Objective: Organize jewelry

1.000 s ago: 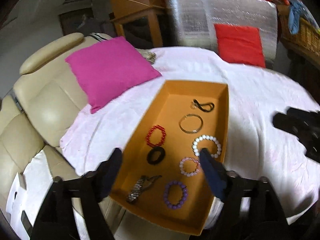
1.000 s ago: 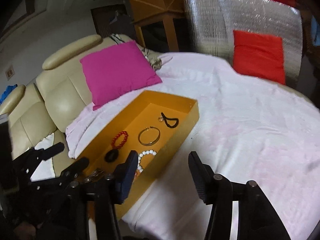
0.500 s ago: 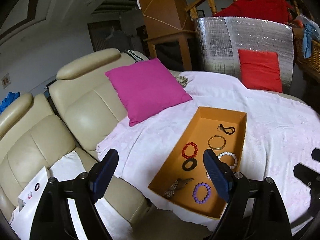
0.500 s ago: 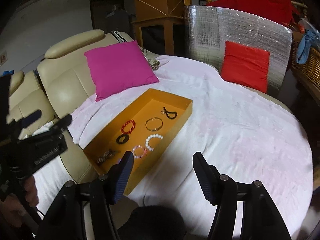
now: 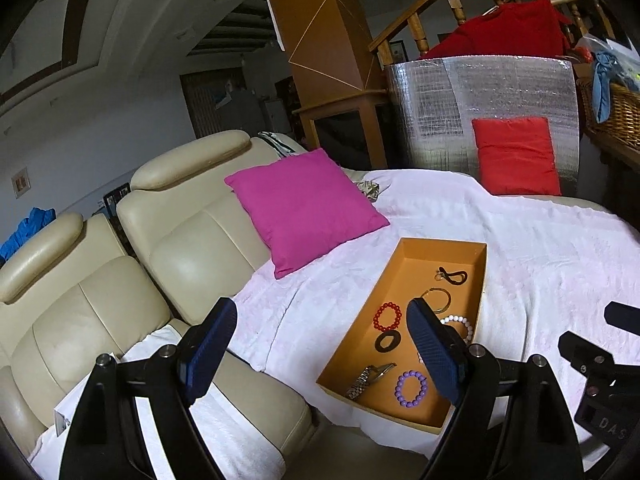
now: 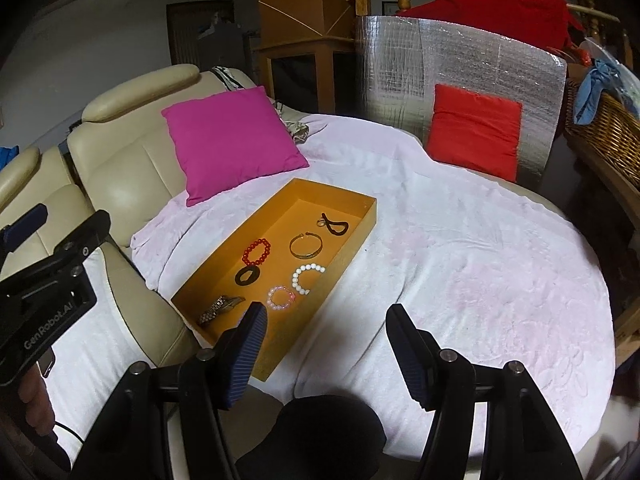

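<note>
An orange tray (image 6: 356, 248) lies on the white-covered round table (image 6: 480, 264); it also shows in the left wrist view (image 5: 360, 344). In it lie a red bead bracelet (image 6: 256, 251), a gold bangle (image 6: 306, 245), a white bead bracelet (image 6: 306, 278), a pink bead bracelet (image 6: 280, 297), a black ring (image 6: 247, 276), a black cord (image 6: 334, 225), a metal watch (image 6: 221, 309) and a purple bead bracelet (image 5: 411, 388). My left gripper (image 5: 320, 332) is open and empty, held back from the tray's near left. My right gripper (image 6: 326, 334) is open and empty, above the tray's near corner.
A magenta cushion (image 6: 230, 142) leans on the cream leather sofa (image 6: 116, 168) left of the table. A red cushion (image 6: 474, 132) rests against a silver foil panel (image 6: 460, 64) at the back. A wicker basket (image 6: 604, 128) stands at the right.
Both grippers have pulled back and up from the tray, so it looks smaller and farther away. The jewelry in the tray has not moved.
</note>
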Demonstrator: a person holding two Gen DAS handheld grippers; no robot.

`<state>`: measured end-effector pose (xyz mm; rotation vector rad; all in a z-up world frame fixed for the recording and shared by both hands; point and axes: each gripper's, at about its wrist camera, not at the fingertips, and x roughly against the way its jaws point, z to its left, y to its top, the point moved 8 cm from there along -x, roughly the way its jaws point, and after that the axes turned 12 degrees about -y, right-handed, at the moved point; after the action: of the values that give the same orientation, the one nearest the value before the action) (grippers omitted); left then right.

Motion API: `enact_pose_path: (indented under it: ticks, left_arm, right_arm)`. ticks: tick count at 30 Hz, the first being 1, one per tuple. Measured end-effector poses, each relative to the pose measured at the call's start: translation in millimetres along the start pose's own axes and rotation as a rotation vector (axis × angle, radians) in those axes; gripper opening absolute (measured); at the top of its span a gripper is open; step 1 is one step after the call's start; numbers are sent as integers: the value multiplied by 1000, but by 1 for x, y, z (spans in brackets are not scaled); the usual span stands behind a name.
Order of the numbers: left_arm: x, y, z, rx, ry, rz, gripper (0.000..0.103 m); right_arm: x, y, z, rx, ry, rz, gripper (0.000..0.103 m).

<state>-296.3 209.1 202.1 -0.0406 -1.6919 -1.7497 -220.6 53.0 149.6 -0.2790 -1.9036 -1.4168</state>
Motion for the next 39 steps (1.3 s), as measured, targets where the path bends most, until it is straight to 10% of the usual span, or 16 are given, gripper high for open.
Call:
enact_pose_path:
  ticks: [39]
  left_arm:
    - [-16, -12, 36, 62, -16, 26, 87]
  right_arm:
    - [-8, 11, 29, 19, -62, -13, 66]
